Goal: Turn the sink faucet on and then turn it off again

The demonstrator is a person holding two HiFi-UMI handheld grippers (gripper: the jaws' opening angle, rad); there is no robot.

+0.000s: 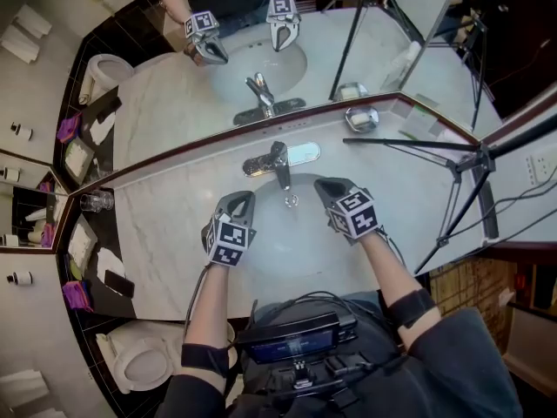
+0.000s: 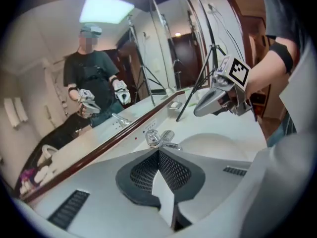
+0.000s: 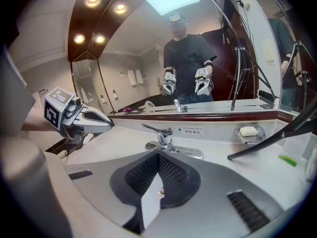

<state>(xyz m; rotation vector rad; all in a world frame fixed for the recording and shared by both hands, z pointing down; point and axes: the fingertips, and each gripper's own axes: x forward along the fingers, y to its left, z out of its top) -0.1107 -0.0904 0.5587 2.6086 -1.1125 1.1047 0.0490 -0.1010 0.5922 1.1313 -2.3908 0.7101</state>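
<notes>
The chrome sink faucet (image 1: 277, 159) stands behind the white basin (image 1: 287, 233), its lever handle over the spout. No water shows at the spout. My left gripper (image 1: 241, 205) hovers over the basin's left side, shut and empty, a short way in front of the faucet (image 2: 159, 139). My right gripper (image 1: 329, 190) hovers over the basin's right side, shut and empty too. In the right gripper view the faucet (image 3: 166, 135) lies just past its closed tips (image 3: 158, 155), apart from them. Neither gripper touches the faucet.
A large mirror (image 1: 261, 59) runs along the back of the marble counter (image 1: 174, 233). A soap dish (image 1: 361, 117) sits at the back right. A black tripod (image 1: 461, 159) reaches over the counter's right end. A tray with toiletries (image 1: 96, 259) and a toilet (image 1: 144, 360) lie to the left.
</notes>
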